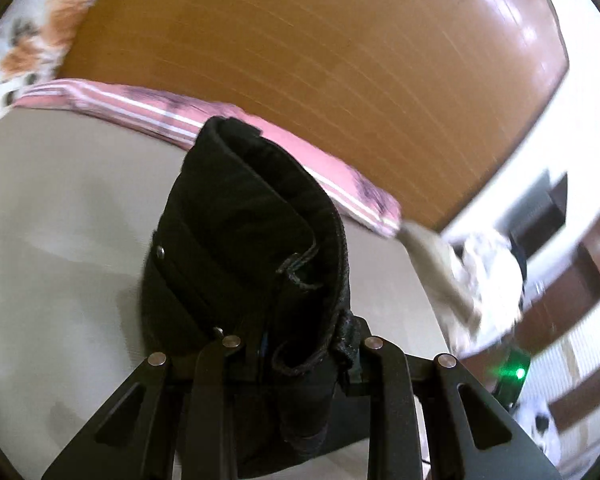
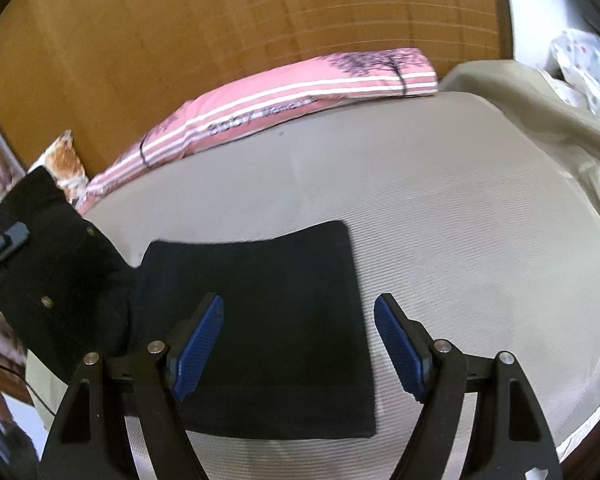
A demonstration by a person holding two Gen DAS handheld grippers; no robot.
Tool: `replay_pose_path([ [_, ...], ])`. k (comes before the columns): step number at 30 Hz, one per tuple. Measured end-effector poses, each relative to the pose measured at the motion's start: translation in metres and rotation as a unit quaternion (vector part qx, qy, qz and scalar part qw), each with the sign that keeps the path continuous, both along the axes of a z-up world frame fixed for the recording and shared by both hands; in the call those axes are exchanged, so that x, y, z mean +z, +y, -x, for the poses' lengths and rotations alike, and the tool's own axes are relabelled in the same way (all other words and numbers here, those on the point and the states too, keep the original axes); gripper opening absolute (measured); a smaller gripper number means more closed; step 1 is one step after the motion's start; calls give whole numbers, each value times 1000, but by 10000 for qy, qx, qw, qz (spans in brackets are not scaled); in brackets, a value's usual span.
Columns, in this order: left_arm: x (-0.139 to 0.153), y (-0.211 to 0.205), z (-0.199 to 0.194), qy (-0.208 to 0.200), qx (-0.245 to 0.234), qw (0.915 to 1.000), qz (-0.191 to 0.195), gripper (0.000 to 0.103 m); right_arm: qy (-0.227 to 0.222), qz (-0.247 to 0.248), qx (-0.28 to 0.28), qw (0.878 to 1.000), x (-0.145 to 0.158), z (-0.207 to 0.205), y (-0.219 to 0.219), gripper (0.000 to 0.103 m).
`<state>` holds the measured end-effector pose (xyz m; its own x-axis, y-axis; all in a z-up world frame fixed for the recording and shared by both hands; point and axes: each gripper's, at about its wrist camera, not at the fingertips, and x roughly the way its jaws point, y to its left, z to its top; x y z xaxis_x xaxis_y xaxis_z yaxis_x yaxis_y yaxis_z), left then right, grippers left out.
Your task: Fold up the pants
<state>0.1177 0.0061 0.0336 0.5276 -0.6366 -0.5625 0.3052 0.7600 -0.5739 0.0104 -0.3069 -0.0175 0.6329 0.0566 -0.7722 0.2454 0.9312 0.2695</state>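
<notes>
Black pants [image 1: 252,248] clamped in left claw [image 1: 296,350], lifted.

We count one pair of black pants [image 2: 260,320] on one beige bed [image 2: 460,240] — partly flat, partly lifted. We see two grippers — the left gripper [image 1: 296,344] and the right gripper [image 2: 300,344]. We count one pink striped pillow [image 2: 284,92], one floral pillow [image 1: 32,40] and one wooden headboard [image 2: 220,40].
</notes>
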Motion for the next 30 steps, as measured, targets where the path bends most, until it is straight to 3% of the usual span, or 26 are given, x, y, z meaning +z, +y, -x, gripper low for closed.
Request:
replay_pose_path([
  [7,-40,-99,10,263,-1020,9927,-594,25,7,-156,-351,9993,-5,12,-43,75],
  [11,-74,-139,22,363,-1340,9829,-1207,25,38,-210,-409,9989,-10,16,-58,75],
  [15,-99,-167,38,340,-1595,9676,-1929,29,116,-339,-368,9987,-18,16,-66,75],
  [17,-98,-172,43,235,-1692,9627,-2100,32,168,-460,-290,9984,-24,15,-68,76],
  [18,-95,-173,46,189,-1728,9611,-2145,39,188,-539,-247,9981,-26,14,-68,76],
  [23,-77,-175,68,-3,-2236,9531,-2039,54,267,-1599,239,9865,-48,1,-73,76],
  [26,-62,-155,76,-219,-2301,9543,-1896,56,330,-2392,575,9687,-66,-9,-74,76],
  [28,-59,-138,75,-296,-2145,9573,-1914,67,333,-2536,686,9643,-72,-14,-72,76],
  [30,-61,-120,69,-287,-1834,9623,-1987,68,397,-2515,812,9636,-77,-23,-69,76],
])
